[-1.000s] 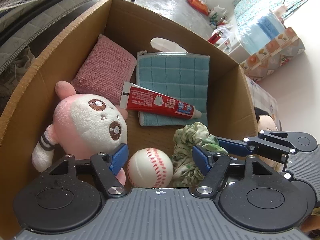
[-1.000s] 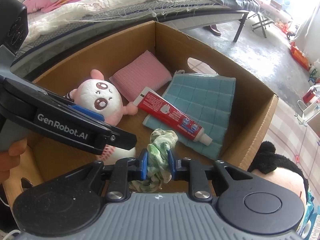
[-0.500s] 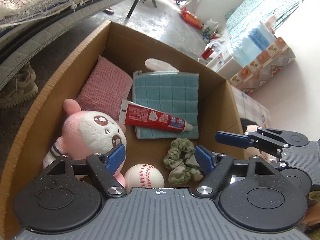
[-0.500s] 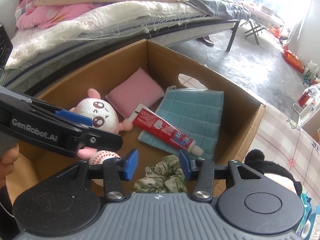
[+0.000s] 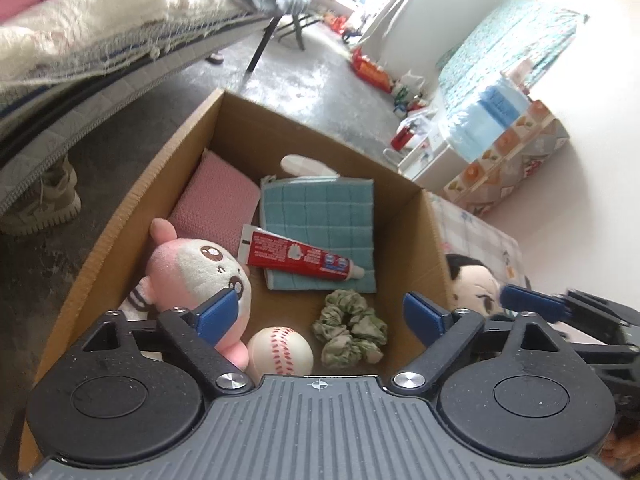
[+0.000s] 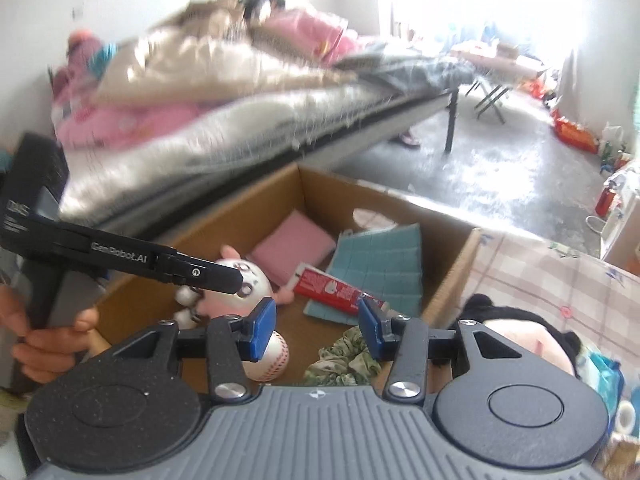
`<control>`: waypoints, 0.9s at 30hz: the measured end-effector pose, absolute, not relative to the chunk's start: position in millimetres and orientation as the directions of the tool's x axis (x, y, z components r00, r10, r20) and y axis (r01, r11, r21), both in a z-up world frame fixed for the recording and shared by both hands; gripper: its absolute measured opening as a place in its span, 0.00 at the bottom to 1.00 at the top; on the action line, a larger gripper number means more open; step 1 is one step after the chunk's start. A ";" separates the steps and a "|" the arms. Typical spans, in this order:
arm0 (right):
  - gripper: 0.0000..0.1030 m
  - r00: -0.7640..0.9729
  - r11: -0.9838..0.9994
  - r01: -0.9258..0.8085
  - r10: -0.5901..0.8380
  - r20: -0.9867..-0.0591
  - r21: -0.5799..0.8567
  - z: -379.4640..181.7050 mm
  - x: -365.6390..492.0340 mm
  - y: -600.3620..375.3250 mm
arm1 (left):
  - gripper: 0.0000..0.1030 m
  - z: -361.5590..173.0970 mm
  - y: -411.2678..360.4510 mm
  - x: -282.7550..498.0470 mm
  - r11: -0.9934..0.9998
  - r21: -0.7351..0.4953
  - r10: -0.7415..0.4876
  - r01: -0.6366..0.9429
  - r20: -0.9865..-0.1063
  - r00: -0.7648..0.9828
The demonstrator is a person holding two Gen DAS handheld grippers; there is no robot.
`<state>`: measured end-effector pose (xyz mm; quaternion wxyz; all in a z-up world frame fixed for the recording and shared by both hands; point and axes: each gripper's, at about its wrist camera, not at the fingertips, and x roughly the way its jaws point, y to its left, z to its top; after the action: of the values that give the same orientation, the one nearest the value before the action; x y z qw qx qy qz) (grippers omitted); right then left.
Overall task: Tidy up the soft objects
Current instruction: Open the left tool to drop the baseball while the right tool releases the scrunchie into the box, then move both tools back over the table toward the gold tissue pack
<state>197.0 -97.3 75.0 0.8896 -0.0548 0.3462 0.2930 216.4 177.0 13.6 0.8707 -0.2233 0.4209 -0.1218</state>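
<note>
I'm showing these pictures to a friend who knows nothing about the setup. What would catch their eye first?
Probably the open cardboard box on the floor beside a bed, with a pink-and-white plush toy at its left side. A red toothpaste tube lies across a teal cloth, and a baseball and green scrunchie sit nearest the camera.

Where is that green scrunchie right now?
The green scrunchie lies loose on the floor of the cardboard box, at its near right in the left wrist view, beside the baseball and just below the teal cloth.
</note>
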 end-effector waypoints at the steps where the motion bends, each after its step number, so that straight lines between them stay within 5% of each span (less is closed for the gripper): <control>1: 0.49 0.604 0.827 -0.550 0.490 -0.628 0.116 80.2 186.9 -106.3 | 0.94 17.4 176.7 211.7 0.872 -0.488 -0.400 0.034 -0.672 0.624; 10: 0.99 0.769 0.892 -0.428 0.443 -0.460 0.144 105.2 88.4 -181.5 | 0.99 56.9 162.0 145.3 0.903 -0.393 -0.384 0.172 -0.563 0.732; 20: 1.00 0.862 0.984 -0.180 0.155 -0.482 -0.006 72.3 24.2 -221.1 | 1.00 68.0 96.7 100.8 0.897 -0.201 -0.438 0.394 -0.537 0.721; 27: 1.00 0.893 0.998 -0.007 -0.019 -0.450 -0.055 46.4 14.6 -248.5 | 1.00 82.6 59.4 106.4 0.860 -0.228 -0.505 0.457 -0.516 0.692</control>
<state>14.6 -248.5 46.4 0.9725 -0.0276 0.2314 -0.0031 106.4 59.4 82.6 0.9190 -0.0410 0.2922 -0.2616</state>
